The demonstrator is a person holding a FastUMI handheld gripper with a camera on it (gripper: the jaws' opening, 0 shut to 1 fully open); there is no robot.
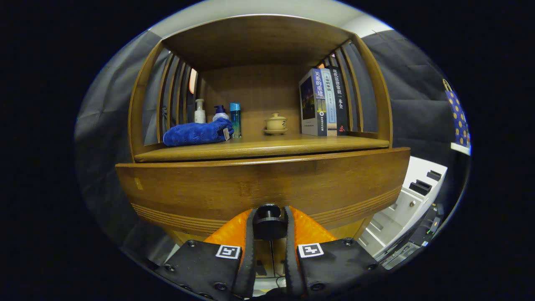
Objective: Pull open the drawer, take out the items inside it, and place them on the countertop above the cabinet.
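Jaws nearly closed: the gripper (269,228) sits at the bottom centre of the frame with its two fingers (250,242) pressed against either side of the round dark drawer knob (269,223), which fills the narrow gap between them. Both fingers appear to touch the knob (the contact itself is partly hidden by the finger edges).

Just behind the knob, across the middle of the frame, runs the wooden drawer front (259,188), a broad brown panel with grooved lines along its lower edge. Whether the drawer is pulled out at all cannot be told from this angle, and nothing of its inside shows.

Above the drawer front lies the surface (267,148) of the cabinet, a wooden top framed by slatted sides and a roof panel. On it, left of centre, a blue towel (196,133) lies bunched up. Right behind the towel stand a white pump bottle (199,112), a dark-capped pump bottle (220,113) and a slim blue bottle (235,119), close together. Near the centre, further back, a small tan lidded teacup (276,122) rests on a saucer. To the right of it a row of upright books (324,102) leans against the slatted side.

Lower right of the frame, beside the cabinet, is a white unit (411,196) with dark slots. At the far right edge hangs a blue dotted bag (459,119).
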